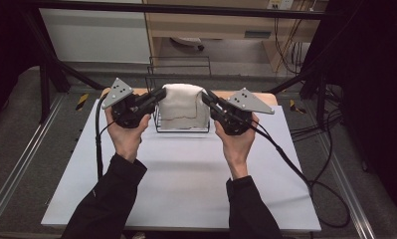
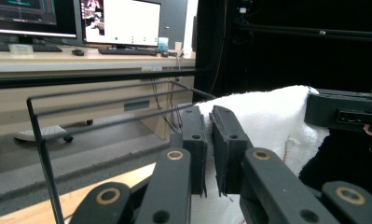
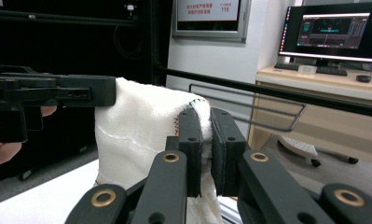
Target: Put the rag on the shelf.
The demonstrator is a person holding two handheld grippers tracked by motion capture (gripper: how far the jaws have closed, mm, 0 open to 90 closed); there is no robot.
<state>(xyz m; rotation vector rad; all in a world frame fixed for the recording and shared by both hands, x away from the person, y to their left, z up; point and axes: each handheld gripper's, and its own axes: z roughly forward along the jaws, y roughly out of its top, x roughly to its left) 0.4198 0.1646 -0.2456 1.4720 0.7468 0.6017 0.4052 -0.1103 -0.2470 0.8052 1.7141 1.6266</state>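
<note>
Hanging between both grippers, the white cloth [image 1: 183, 107] sits right in front of the wire rack [image 1: 180, 64]. Left gripper [image 1: 160, 94] pinches its left top corner, right gripper [image 1: 206, 96] pinches the right one, above the white table [image 1: 186, 174].

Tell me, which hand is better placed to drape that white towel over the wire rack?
Neither clearly. The left gripper and right gripper each pinch an upper corner of the towel, level with each other above the rack. Lowering it probably takes both together.
</note>
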